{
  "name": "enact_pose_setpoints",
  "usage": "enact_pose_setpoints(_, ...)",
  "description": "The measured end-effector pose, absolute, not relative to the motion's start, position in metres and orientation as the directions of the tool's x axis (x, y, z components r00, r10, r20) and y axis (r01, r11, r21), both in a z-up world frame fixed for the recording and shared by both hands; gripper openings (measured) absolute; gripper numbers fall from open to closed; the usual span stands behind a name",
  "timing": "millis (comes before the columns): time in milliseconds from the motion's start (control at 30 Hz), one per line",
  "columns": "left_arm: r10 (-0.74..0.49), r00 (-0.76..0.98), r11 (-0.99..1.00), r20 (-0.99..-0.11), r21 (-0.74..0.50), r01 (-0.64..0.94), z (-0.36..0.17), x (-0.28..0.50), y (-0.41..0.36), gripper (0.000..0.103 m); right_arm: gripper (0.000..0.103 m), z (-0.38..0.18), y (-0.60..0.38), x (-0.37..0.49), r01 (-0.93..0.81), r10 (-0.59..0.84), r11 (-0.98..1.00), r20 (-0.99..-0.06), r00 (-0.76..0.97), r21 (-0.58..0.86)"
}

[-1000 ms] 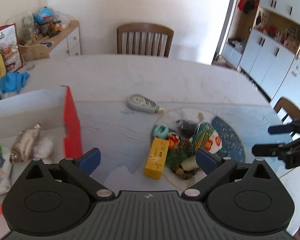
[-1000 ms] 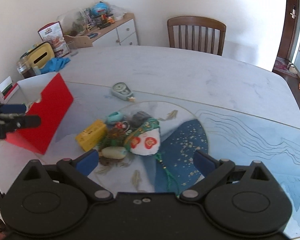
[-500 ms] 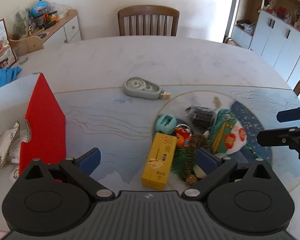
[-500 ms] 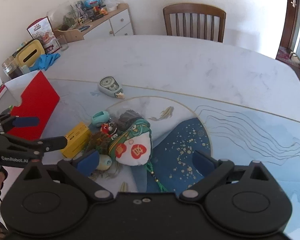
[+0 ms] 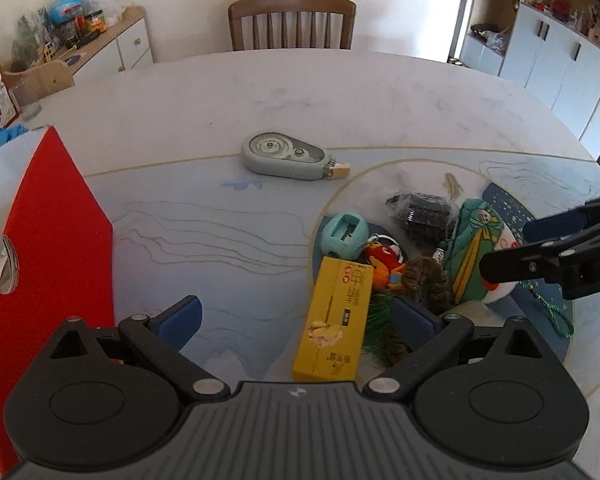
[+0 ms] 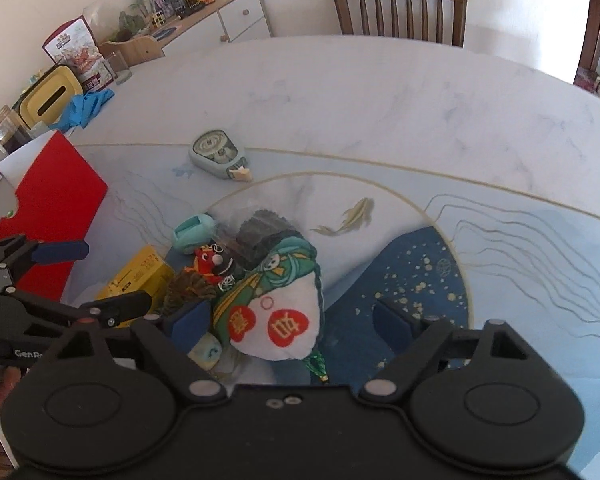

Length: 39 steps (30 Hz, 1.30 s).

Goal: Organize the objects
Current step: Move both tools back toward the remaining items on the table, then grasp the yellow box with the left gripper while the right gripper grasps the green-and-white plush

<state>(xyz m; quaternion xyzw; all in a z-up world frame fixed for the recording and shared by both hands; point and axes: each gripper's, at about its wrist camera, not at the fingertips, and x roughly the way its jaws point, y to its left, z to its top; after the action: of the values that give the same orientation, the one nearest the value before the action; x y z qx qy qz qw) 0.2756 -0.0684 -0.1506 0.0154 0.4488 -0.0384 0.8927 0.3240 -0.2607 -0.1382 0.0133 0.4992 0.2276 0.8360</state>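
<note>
On the table (image 5: 340, 96) ahead of me, a heap of small things sits on the round printed patch. My left gripper (image 5: 296, 316) has its blue pads spread wide, with the near end of the yellow box (image 5: 334, 316) lying between them; neither pad presses on it. My right gripper (image 6: 292, 320) is closing, and the green and white pouch (image 6: 276, 312) with two red patches lies between its pads, nearer the left pad; I cannot tell whether that pad touches it, and the right pad stands clear.

Beside the yellow box, on its far side, I see a teal sharpener (image 5: 345, 235), a red toy keychain (image 5: 384, 266) and a brown fuzzy piece (image 5: 426, 280) over some green needles. A dark packet (image 5: 420, 214) lies behind the pouch. Well apart from the heap, farther across the table, a grey-green tape dispenser (image 5: 286, 156) rests alone. At the left edge stands an open red box (image 5: 56, 232) with a wrapper showing at its cut-out. A wooden chair (image 5: 292, 20) is pushed in at the far side.
</note>
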Motion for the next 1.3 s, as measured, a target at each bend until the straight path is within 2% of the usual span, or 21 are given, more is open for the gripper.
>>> enact_pose_setpoints(100,-0.084,0.587,0.996,-0.805,-0.044,0.083,-0.152,0.278,-0.065,0.096,0.081,-0.142,-0.262,0.327,-0.358,0.412,0.891,-0.827,0.382,0.279)
enact_pose_setpoints(233,-0.132,0.561,0.99,-0.817,-0.084,0.111,-0.155,0.28,-0.065,0.071,0.073,-0.145,-0.26,0.327,-0.364,0.426,0.884,-0.829,0.363,0.294)
enact_pose_setpoints(400,-0.148,0.553,0.986,-0.82,-0.077,0.15,-0.157,0.279,-0.071,0.055,0.06,-0.147,-0.254,0.325,-0.38,0.432,0.877,-0.83,0.353,0.295)
enact_pose_setpoints(467,-0.147,0.552,0.985,-0.82,-0.073,0.154,-0.157,0.279,-0.072,0.044,0.059,-0.147,-0.254,0.324,-0.383,0.431,0.877,-0.829,0.357,0.291)
enact_pose_setpoints(567,-0.167,0.548,0.982,-0.82,-0.092,0.162,-0.157,0.279,-0.072,0.036,0.057,-0.147,-0.254,0.323,-0.383,0.431,0.877,-0.827,0.361,0.29)
enact_pose_setpoints(700,-0.158,0.547,0.982,-0.822,-0.073,0.175,-0.158,0.279,-0.077,0.031,0.052,-0.144,-0.257,0.321,-0.371,0.437,0.879,-0.82,0.369,0.301)
enact_pose_setpoints(1033,-0.154,0.554,0.984,-0.818,-0.078,0.16,-0.151,0.272,-0.077,0.03,0.039,-0.132,-0.259,0.309,-0.36,0.425,0.89,-0.799,0.425,0.282)
enact_pose_setpoints(1300,-0.167,0.58,0.984,-0.798,-0.103,0.142,-0.132,0.259,-0.071,0.03,0.036,-0.112,-0.269,0.293,-0.36,0.437,0.888,-0.768,0.468,0.286)
